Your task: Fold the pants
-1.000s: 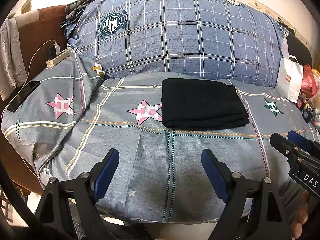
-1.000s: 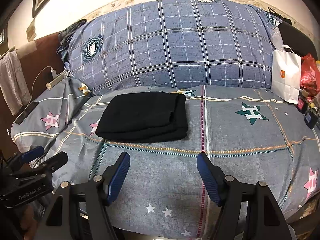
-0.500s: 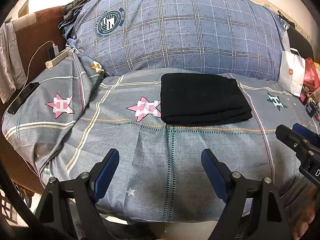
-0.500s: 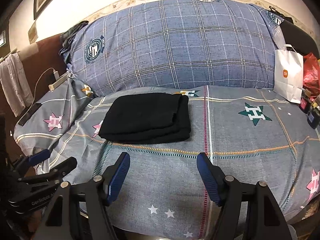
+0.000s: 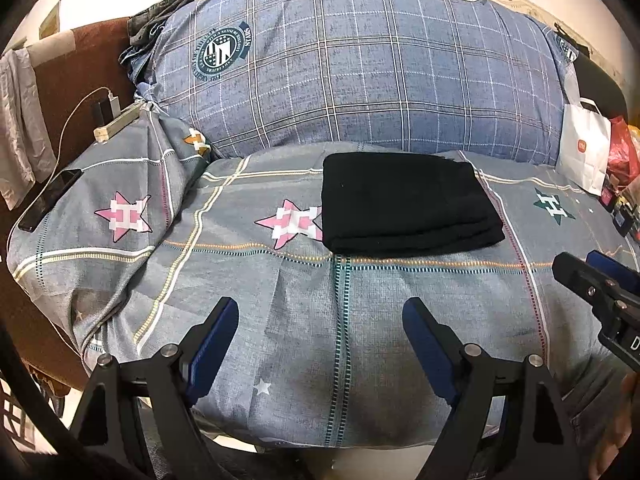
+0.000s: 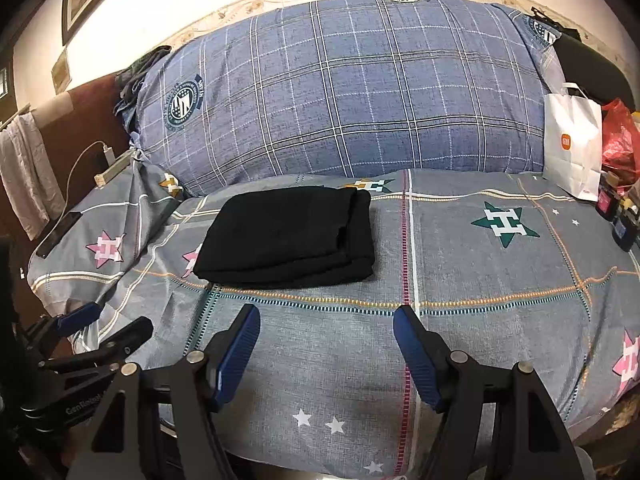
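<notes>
Black pants (image 5: 404,208) (image 6: 290,238) lie folded into a neat flat rectangle on the grey star-print bed sheet (image 5: 320,304) (image 6: 460,268), in front of the big pillow. My left gripper (image 5: 320,312) hangs open above the bed's near edge, well short of the pants, with nothing between its blue pads. My right gripper (image 6: 326,320) is also open and empty, just in front of the pants' near edge. Each gripper appears at the side of the other's view: the right gripper (image 5: 592,272) and the left gripper (image 6: 108,320).
A large blue plaid pillow (image 5: 360,72) (image 6: 340,92) fills the back. A white paper bag (image 5: 584,152) (image 6: 572,148), a red bag (image 6: 618,140) and small items sit at the right edge. A phone (image 5: 48,200), a power strip (image 5: 116,124) and cable lie at the left.
Both views shifted slightly, so the pants sit a little lower and nearer in each. The grippers' openings are unchanged and the pants have not moved on the bed.
</notes>
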Demonstrator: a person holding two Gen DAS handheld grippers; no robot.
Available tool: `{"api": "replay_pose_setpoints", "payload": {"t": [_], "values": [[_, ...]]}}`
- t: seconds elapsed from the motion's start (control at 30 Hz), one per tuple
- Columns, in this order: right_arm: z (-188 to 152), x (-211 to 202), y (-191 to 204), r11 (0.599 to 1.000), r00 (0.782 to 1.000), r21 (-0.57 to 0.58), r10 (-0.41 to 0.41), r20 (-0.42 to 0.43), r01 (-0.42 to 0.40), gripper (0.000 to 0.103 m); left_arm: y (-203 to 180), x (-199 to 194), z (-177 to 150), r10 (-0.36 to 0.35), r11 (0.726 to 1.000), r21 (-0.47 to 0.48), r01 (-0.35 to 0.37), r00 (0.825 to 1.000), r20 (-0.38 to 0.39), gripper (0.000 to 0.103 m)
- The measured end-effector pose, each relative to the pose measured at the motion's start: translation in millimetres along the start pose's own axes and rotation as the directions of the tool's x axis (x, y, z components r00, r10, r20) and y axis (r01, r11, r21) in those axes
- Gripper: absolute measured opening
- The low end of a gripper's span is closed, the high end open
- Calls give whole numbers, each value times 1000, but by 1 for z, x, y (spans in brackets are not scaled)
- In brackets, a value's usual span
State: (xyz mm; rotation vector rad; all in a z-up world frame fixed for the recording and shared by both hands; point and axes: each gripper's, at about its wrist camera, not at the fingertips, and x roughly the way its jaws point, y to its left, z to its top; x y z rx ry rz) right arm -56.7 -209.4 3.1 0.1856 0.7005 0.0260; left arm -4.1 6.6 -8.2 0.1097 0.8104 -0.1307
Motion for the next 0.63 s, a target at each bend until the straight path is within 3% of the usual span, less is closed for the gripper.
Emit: {"api": "replay_pose_setpoints", "payload": {"t": [0.3,0.57,0.63], "values": [[0,0,-7,1000,1000,23,-1,3,0,73,-3,9,-3,-23,1000,19,24,999,-40,84],[2,4,-13,994,997,92,69,-29,-66,73,0,18,-11,0,997,82,4,999,-50,84],[0,2,-9,998,999,44,37,-30,-35,73,2,18,-11,-47,997,54,50,997,-62,84]]}}
